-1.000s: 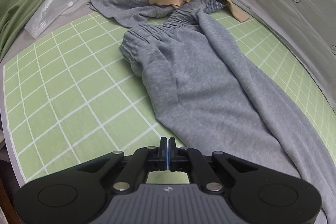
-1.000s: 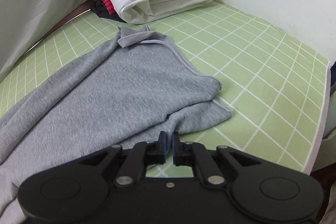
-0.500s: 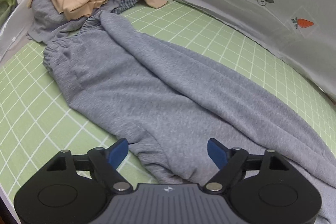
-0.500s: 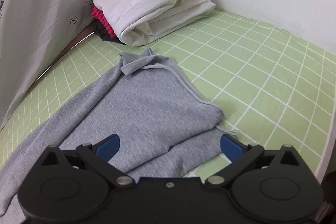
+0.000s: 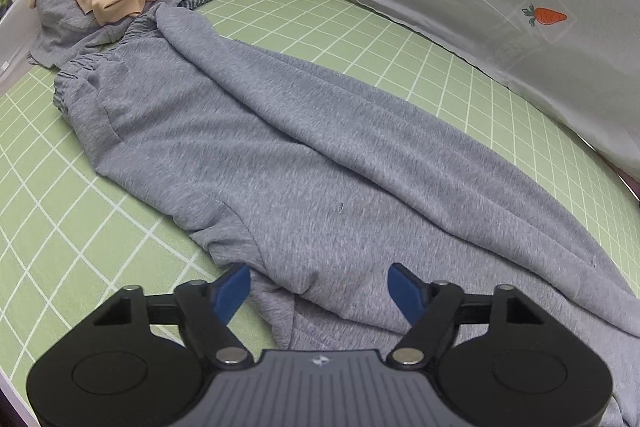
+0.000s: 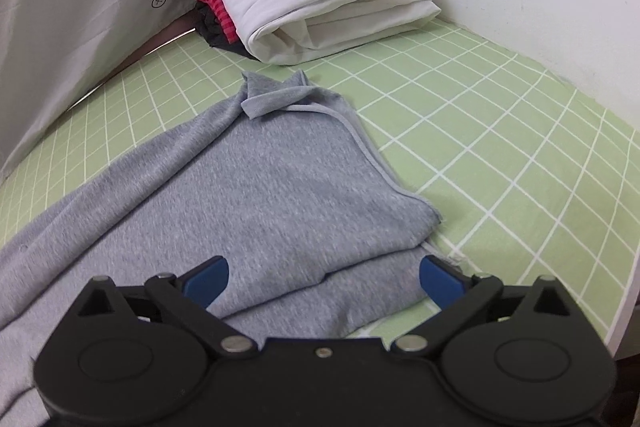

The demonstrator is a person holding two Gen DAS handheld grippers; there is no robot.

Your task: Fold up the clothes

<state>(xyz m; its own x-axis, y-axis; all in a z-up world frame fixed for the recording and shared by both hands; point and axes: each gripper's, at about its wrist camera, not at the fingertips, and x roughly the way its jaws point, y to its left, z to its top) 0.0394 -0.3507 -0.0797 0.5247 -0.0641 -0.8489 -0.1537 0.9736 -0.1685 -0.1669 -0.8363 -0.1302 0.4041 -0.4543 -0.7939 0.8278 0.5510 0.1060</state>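
stage: early, grey trousers (image 5: 304, 155) spread lengthwise, legs stacked, no cross-fold yet | left gripper (image 5: 319, 289) fingers closing, cloth between | right gripper (image 6: 322, 277) fingers wide over hems

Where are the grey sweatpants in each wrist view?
Left wrist: grey sweatpants run from the waistband at upper left to the lower right.
Right wrist: the leg ends fill the lower left and centre.
Shared landmark: the green checked sheet under them.
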